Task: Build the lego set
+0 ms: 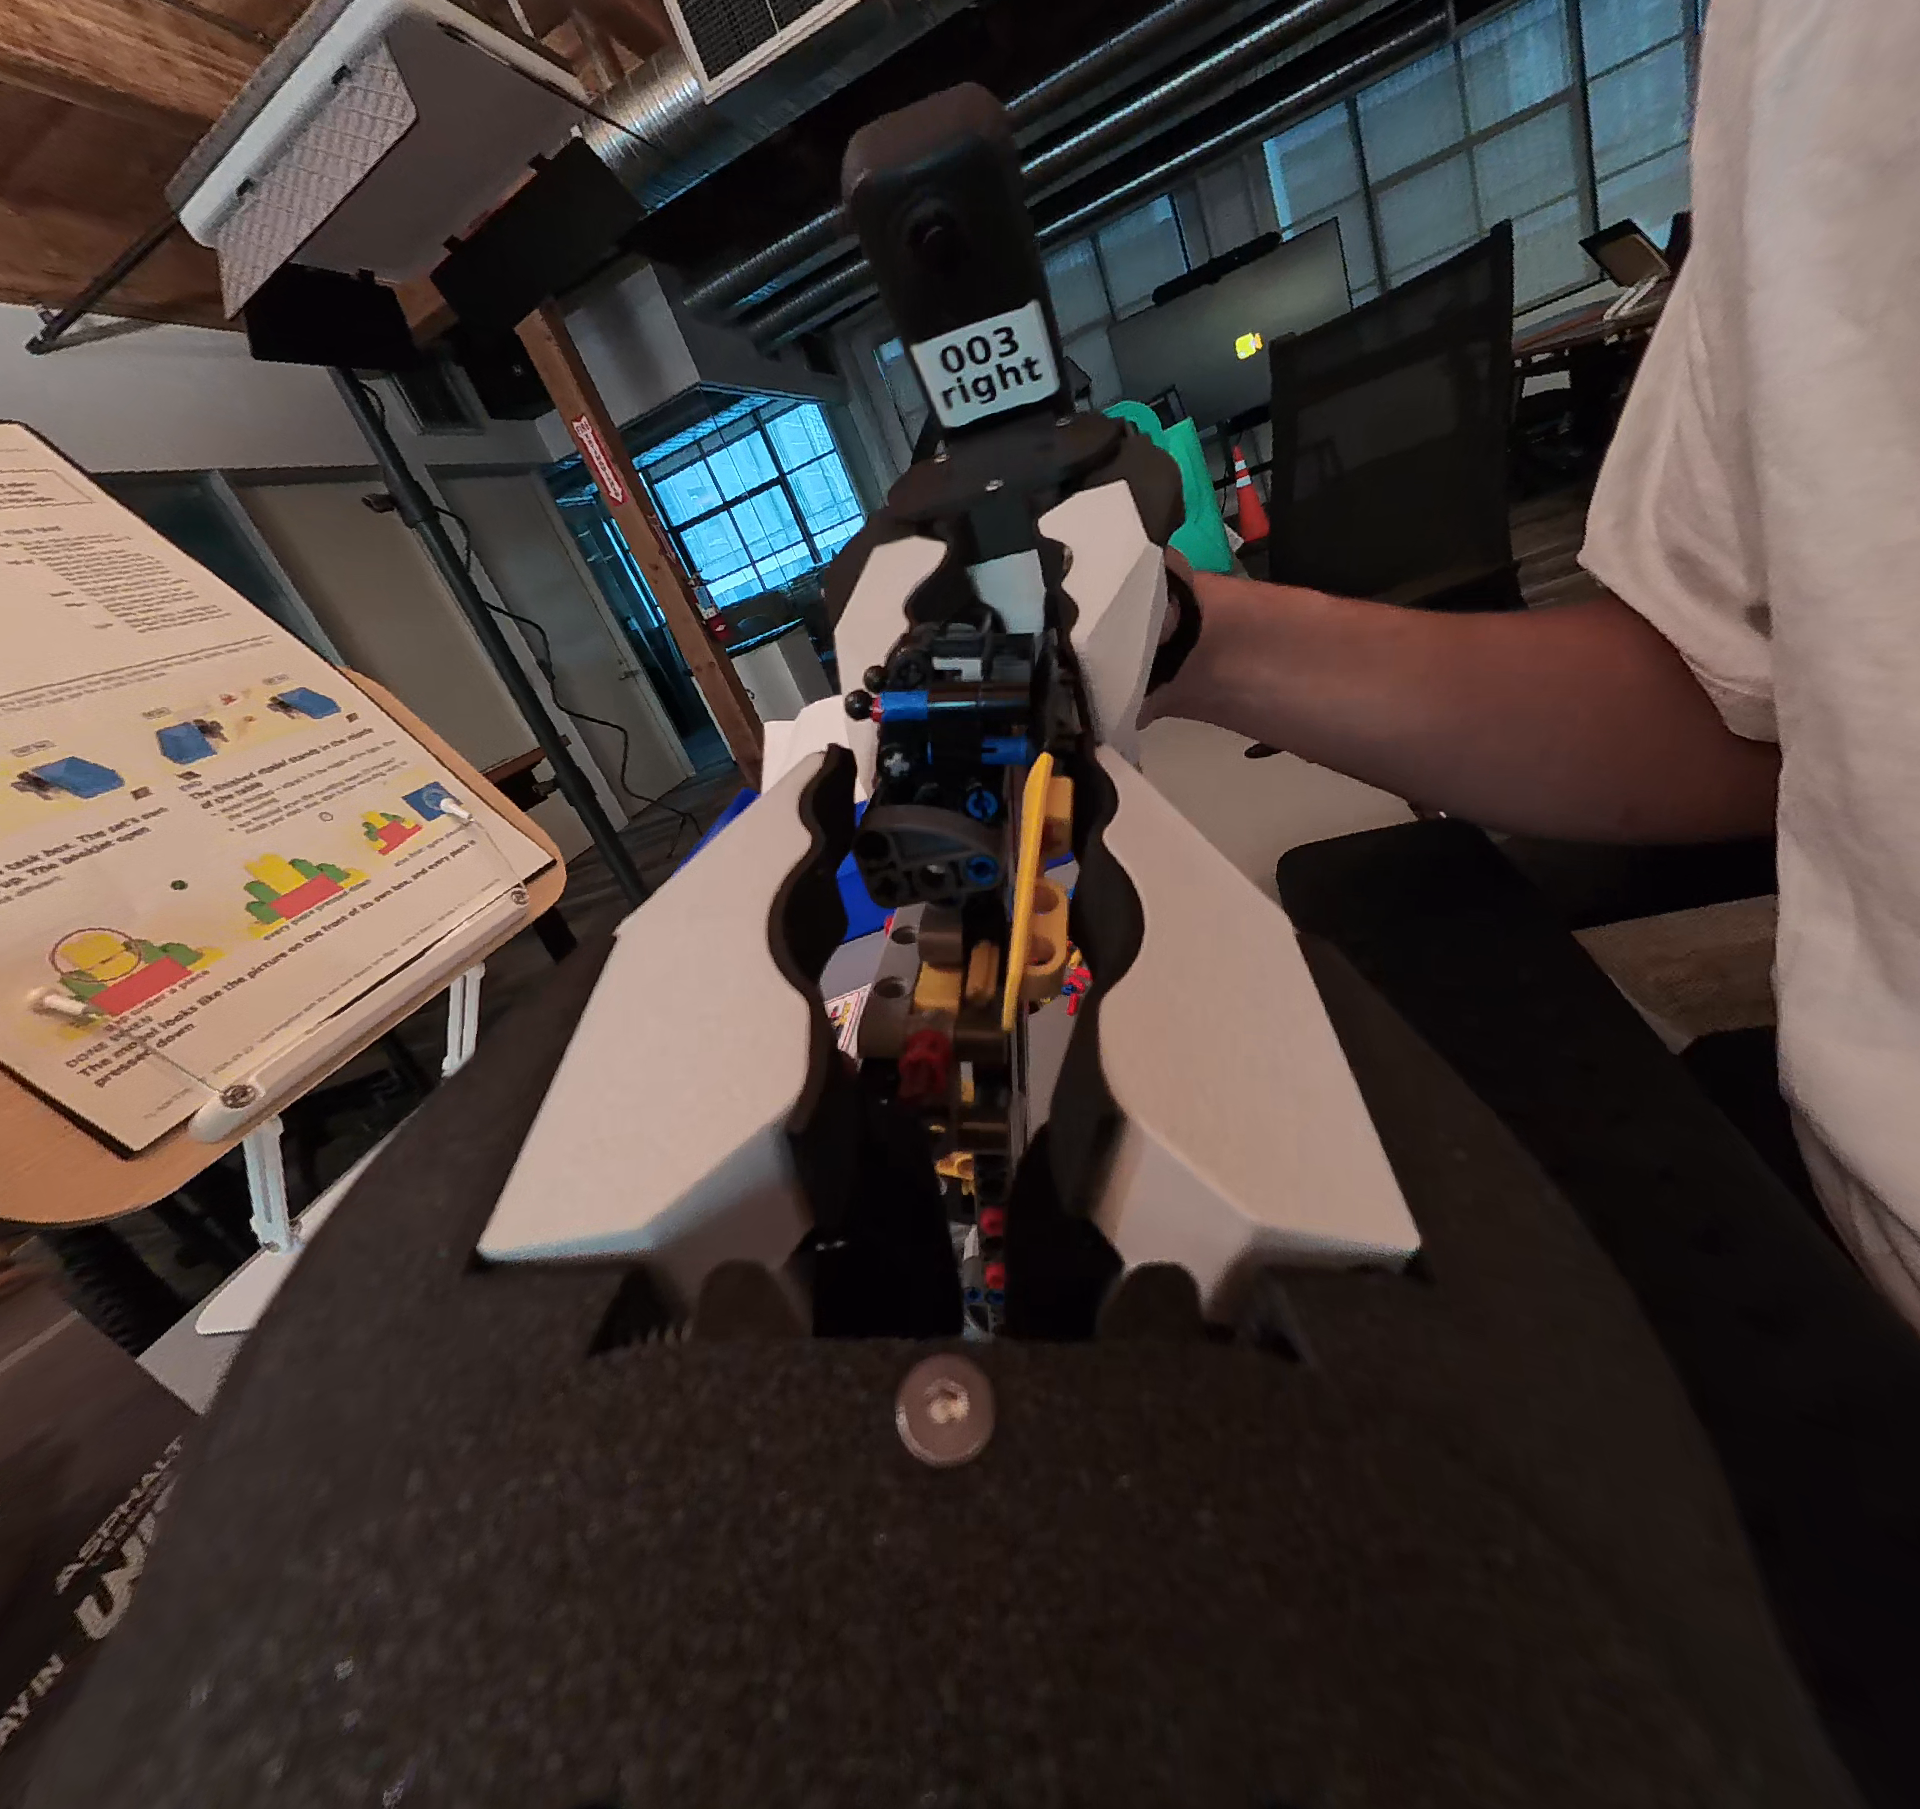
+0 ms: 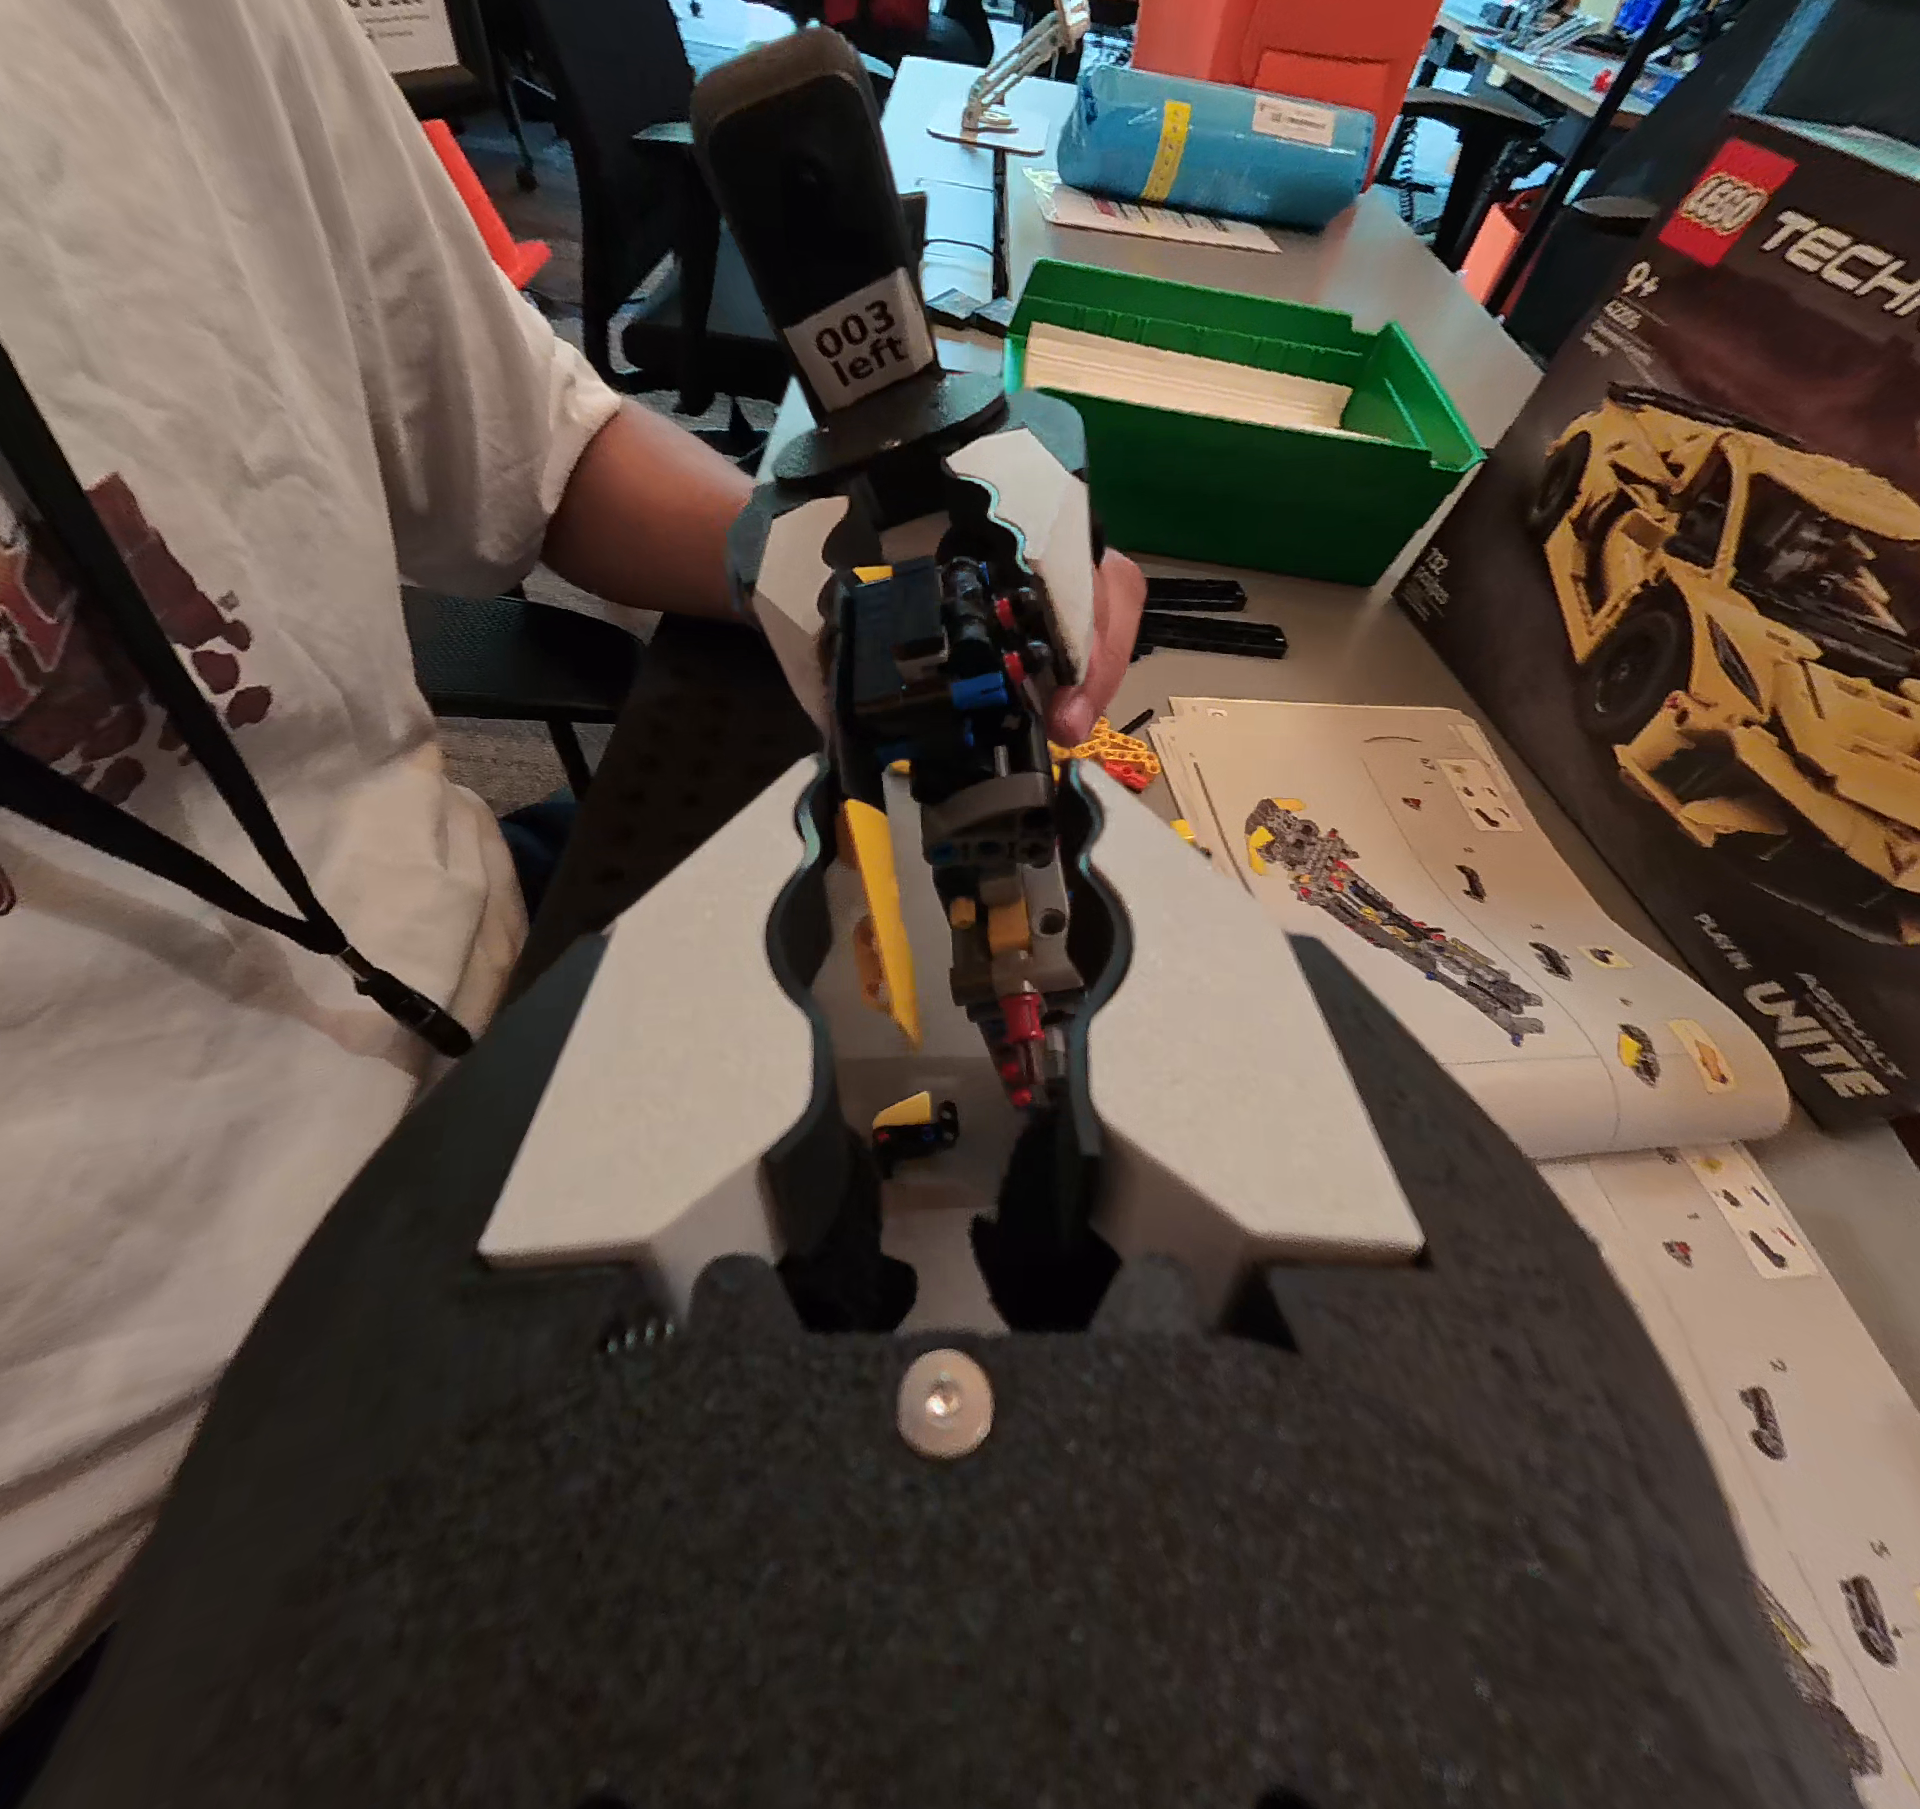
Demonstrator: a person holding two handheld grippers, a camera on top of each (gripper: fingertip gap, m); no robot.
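A long, partly built lego assembly (image 1: 930, 829) of black, grey, blue and red parts, with a curved yellow panel (image 1: 1029, 876) on its side, hangs in the air between both grippers. My left gripper (image 1: 956, 793) is shut on its near end. The right gripper (image 1: 987, 575) faces it and grips the far end. In the right wrist view, the assembly (image 2: 987, 824) and its yellow panel (image 2: 878, 918) run between the fingers of my right gripper (image 2: 951, 793). The left gripper (image 2: 935, 533) clamps the other end above the table.
An open instruction booklet (image 2: 1403, 886), the set's box (image 2: 1714, 616) and a green bin (image 2: 1247, 450) stand to the right on the grey table (image 2: 1382, 284). Loose pieces lie below: a yellow-black part (image 2: 914, 1120), a yellow beam (image 2: 1112, 746), black beams (image 2: 1205, 632). An instruction board (image 1: 208, 824) stands on the left. My two grippers' fingertips are within a few centimetres of each other.
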